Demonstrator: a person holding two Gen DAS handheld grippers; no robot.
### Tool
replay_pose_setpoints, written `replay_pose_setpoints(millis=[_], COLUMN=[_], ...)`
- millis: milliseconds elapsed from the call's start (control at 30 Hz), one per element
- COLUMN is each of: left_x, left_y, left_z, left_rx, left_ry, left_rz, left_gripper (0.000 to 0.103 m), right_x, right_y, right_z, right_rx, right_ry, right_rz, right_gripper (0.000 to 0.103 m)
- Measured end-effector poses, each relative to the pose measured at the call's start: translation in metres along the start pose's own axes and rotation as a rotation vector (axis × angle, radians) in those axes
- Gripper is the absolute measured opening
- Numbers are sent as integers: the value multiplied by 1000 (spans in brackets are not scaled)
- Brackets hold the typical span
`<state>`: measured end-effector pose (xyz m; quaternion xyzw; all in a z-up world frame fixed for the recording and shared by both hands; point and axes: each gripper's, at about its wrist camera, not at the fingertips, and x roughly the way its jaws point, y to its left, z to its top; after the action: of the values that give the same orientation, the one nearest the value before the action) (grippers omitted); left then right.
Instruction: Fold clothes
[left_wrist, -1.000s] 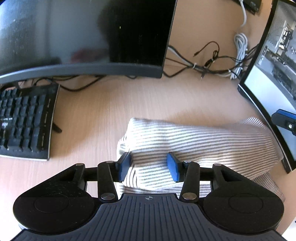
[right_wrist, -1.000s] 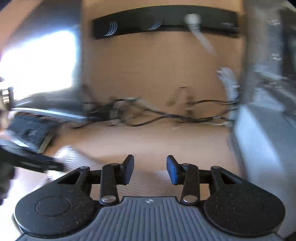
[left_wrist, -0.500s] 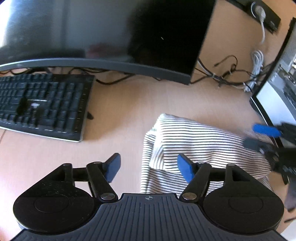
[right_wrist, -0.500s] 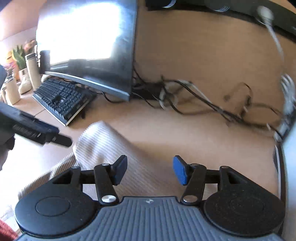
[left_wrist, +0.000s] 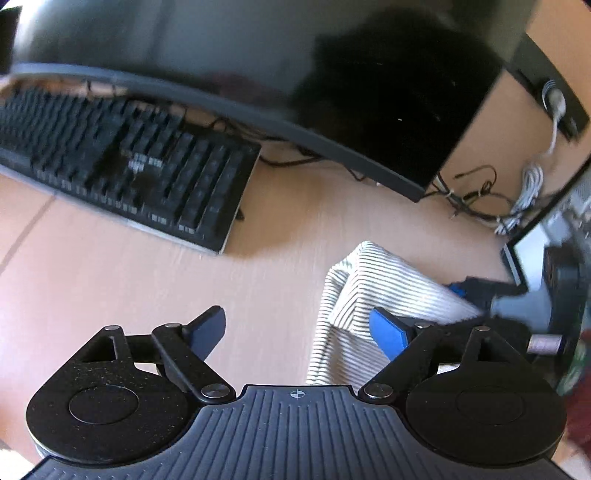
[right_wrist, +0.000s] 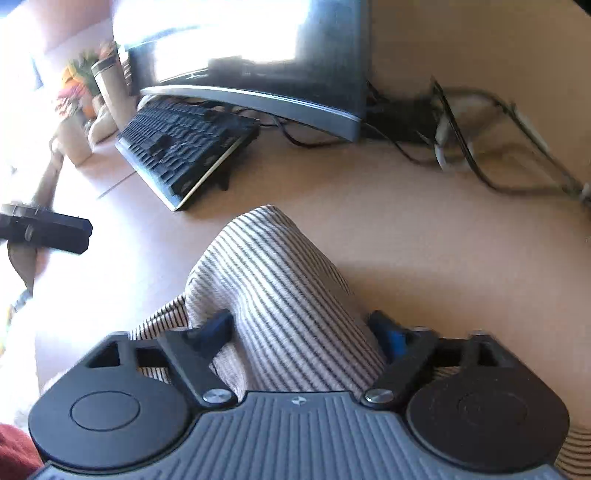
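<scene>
A: Where's the striped shirt (right_wrist: 280, 295) now?

B: Bunched in a folded mound on the desk (left_wrist: 110, 280), toward its right side, in front of the monitor (left_wrist: 295, 74) and right of the keyboard (left_wrist: 122, 173)

A: And the tongs?

B: Left gripper (left_wrist: 299, 328) is spread, over bare desk just beside the cloth. Right gripper (right_wrist: 306, 332) is spread too, straddling the mound, not pinching

A: So which step?

B: Looks like between folds. Next, I'd guess, close on an edge and carry it over
</scene>
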<state>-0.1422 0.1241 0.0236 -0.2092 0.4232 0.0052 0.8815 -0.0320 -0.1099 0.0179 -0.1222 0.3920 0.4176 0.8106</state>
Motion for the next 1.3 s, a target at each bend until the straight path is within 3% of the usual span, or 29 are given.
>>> replay_pose_setpoints(millis=[33,67,167,300,400,433,500,633,733,833,967,1033,1133,1233,1300], left_x=[1,3,10,27,40,42,48,52,50,43,36,35,37,45,50], left_y=[2,3,-4,-23,-39,-42,-46,-45,-48,-49,-49,-47,-41,-35,-34], left_z=[1,3,9,14,8,5,-2,-8,-13,-16,-22,-24,-27,-28,-26], left_rx=[-19,-31,-49,-55,-10,14,48,49,82,112,106,88,40,-32,-54], left_ry=[5,11,22,67,124,134,160,171,154,137,132,137,163,188,176], left_rz=[-17,-37,-108,-199,-193,-179,-150,-158,-150,-143,-138,-139,-156,-171,-168], left_gripper=[92,93,94,95,93,91,77,69,68,67,67,67,67,65,58], right_x=[-7,-15,-37,-42,-41,-43,-50,-90,-136,-164,-150,-131,-116,-116,-117], right_y=[8,16,58,112,128,128,124,103,61,1,-66,-80,-80,-72,-74], right_z=[0,-2,-19,-60,-75,-75,-73,-70,-62,-54,-67,-76,-90,-97,-98], right_rx=[-25,-56,-264,-600,-627,-595,-520,-344,-58,287,570,638,645,585,593], right_ry=[-22,-48,-130,-140,-150,-150,-144,-137,-203,-276,-187,-116,-100,-135,-153], right_rz=[-11,-28,-154,-273,-325,-335,-344,-317,-318,-380,-453,-440,-360,-343,-324], right_gripper=[48,43,41,41,42,44,49,60,61,73,78,78,77,55,49])
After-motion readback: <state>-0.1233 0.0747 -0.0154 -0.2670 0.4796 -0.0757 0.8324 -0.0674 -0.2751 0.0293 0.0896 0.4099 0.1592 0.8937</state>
